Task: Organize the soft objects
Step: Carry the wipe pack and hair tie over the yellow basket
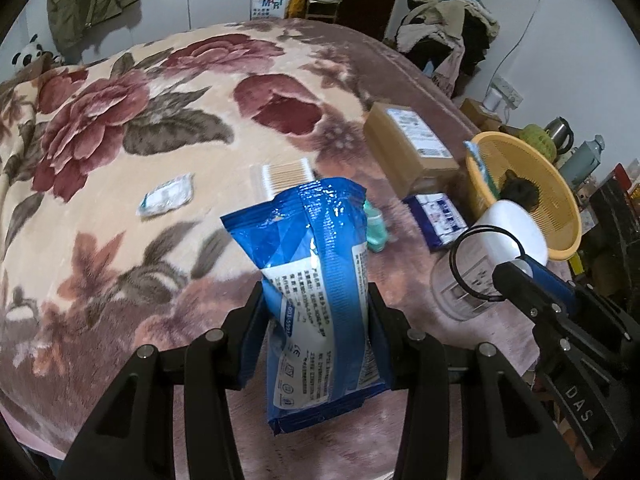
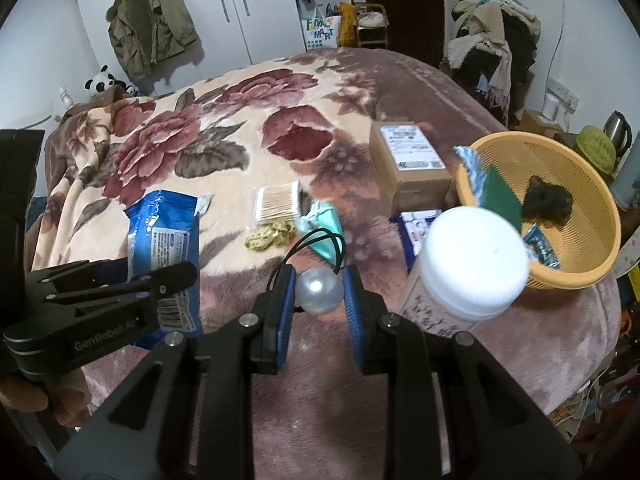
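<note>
I have both items lifted off the bed (image 1: 120, 128). My left gripper (image 1: 316, 320) has its fingers partly open, clamped on the blue wipes pack (image 1: 316, 264) at lower centre; my right gripper (image 2: 318, 292) is nearly closed on a pearly ball with a black hair tie (image 2: 319, 291). Next, I judge, both go to the yellow basket (image 2: 600, 240) at right, released over its rim.
</note>
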Demonstrator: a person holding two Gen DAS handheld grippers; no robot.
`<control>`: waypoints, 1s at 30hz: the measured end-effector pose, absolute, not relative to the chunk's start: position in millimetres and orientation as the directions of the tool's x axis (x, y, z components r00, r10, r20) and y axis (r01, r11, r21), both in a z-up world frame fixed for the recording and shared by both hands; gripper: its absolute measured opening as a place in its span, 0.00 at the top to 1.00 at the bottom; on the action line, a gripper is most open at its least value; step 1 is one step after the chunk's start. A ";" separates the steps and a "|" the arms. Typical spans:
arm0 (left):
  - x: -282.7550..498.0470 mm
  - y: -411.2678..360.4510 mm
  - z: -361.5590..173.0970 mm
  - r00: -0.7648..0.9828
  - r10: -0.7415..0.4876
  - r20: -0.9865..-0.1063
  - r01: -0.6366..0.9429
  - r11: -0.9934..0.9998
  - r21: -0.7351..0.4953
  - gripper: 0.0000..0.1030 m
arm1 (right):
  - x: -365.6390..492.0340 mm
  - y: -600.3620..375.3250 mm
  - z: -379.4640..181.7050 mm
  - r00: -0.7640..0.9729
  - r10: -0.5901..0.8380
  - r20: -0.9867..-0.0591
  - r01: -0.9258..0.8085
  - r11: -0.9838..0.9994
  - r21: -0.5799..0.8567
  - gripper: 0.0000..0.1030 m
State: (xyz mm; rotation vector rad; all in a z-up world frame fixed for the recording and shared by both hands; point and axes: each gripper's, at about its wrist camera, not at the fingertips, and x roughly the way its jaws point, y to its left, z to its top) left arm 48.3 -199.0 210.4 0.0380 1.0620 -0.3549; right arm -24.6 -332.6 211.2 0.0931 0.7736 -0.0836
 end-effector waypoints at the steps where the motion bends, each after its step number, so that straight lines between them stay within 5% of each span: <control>1: 49.5 -203.9 213.6 0.437 -0.272 -0.857 0.309 0.941 -0.141 0.54 | -25.4 -336.5 213.3 0.715 -0.044 -0.698 0.114 0.992 0.054 0.76; 30: 98.8 -387.9 270.8 0.376 -0.456 -0.807 0.499 0.833 -0.238 0.54 | -26.4 -492.4 258.9 0.759 -0.168 -0.629 0.315 0.941 0.128 0.76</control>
